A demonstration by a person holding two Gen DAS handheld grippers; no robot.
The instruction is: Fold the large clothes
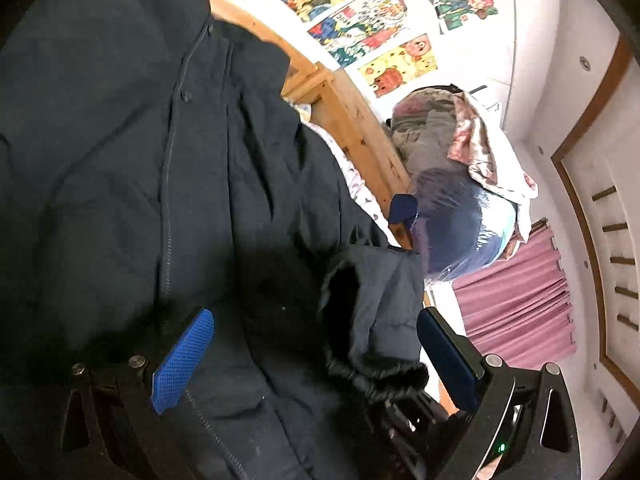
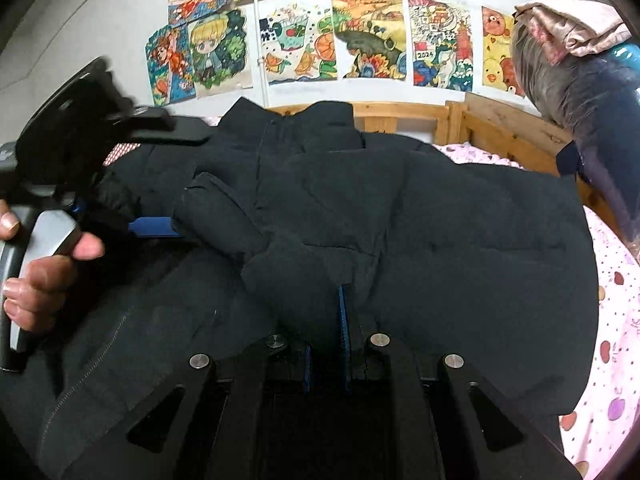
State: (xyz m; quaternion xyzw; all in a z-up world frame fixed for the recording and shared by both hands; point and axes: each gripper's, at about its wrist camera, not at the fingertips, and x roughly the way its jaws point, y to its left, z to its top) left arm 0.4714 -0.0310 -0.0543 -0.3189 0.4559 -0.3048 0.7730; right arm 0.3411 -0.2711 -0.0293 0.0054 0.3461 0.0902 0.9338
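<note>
A large dark navy padded jacket (image 2: 460, 240) lies spread on the bed, zip up, collar toward the wooden headboard. One sleeve is folded across its front. My right gripper (image 2: 336, 308) is shut, pinching a fold of that sleeve (image 2: 304, 276) between its blue pads. My left gripper (image 1: 316, 356) is open, its fingers wide apart on either side of the sleeve cuff (image 1: 372, 320), not pressing on it. In the right wrist view the left gripper (image 2: 164, 182) is at the left, held by a person's hand (image 2: 40, 280).
The pink patterned sheet (image 2: 612, 320) shows to the right of the jacket. A wooden bed frame (image 2: 500, 128) runs behind it, under a wall of children's drawings (image 2: 360, 36). A heap of bagged clothes (image 1: 452, 184) stands at the bed's corner beside a pink curtain (image 1: 520, 300).
</note>
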